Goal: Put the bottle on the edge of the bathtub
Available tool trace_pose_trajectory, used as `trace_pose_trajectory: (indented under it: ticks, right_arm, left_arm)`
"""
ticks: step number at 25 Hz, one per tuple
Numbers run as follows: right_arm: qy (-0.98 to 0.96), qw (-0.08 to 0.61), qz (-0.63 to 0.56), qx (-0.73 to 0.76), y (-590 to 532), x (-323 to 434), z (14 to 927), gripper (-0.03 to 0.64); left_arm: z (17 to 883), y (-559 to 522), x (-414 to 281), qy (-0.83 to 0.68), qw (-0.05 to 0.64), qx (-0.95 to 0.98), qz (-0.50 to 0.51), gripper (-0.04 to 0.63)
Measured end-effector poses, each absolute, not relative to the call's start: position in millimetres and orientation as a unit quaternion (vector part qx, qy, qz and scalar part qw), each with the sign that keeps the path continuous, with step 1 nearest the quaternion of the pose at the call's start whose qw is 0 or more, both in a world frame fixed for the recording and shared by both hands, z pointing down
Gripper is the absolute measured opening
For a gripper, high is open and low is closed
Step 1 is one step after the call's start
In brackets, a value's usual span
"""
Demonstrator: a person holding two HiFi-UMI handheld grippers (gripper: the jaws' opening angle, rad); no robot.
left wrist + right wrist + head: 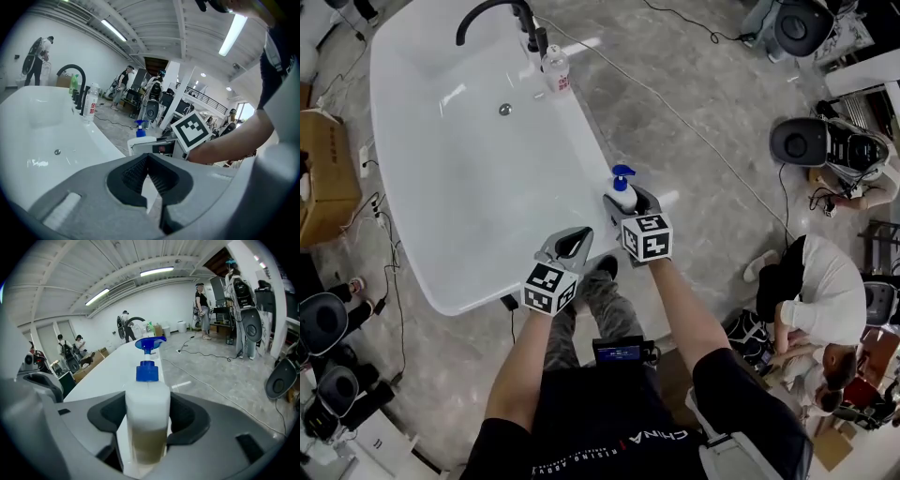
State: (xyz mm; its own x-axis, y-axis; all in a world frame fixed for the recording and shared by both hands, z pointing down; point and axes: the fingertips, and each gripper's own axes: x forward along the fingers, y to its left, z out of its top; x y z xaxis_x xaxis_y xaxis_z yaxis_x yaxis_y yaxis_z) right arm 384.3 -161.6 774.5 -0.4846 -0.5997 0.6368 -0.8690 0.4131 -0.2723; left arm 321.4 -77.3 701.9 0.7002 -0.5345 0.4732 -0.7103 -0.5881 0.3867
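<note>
I count one white bathtub (469,206), one black faucet (528,23) at its far end, and two bottles I can be sure of. A green thing behind the faucet is too small to tell. One is a clear bottle (555,70) with a red label, standing on the tub's rim just beside the faucet. The other is the pump bottle (623,192), at the tub's right rim near its close end. It has a milky white body, a blue collar and a blue pump head, and yellowish liquid fills its lower part. My right tongs (630,204) pinch it upright by the body, a pad on each side. I cannot tell whether its base touches the rim. My left tongs (147,157) are pressed together with nothing between them, over the tub's near corner.
</note>
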Motion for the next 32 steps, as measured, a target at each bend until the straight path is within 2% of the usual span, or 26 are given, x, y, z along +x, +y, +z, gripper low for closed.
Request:
trace_pose_trajectory:
  ticks: [6, 16, 21, 32]
  right_arm:
    - [-0.823, 0.2, 0.259, 0.464, -176, 380, 767, 0.275]
    - [-0.834, 0.228, 0.179, 0.471, -127, 384, 764, 0.276]
    - [-0.822, 0.243, 0.195, 0.476, -110, 387, 775, 0.272]
    - [-0.837, 0.101, 0.142, 0.518, -191, 370, 746, 0.272]
  left_arm:
    - [709, -80, 316, -0.363, 0.286, 0.872, 0.161, 0.009]
    - [707, -81, 320, -0.349, 0.284, 0.879, 0.158, 0.009]
    - [708, -71, 319, -0.339, 0.28, 0.884, 0.162, 0.009]
    - [732, -63, 303, -0.347, 0.266, 0.886, 0.158, 0.009]
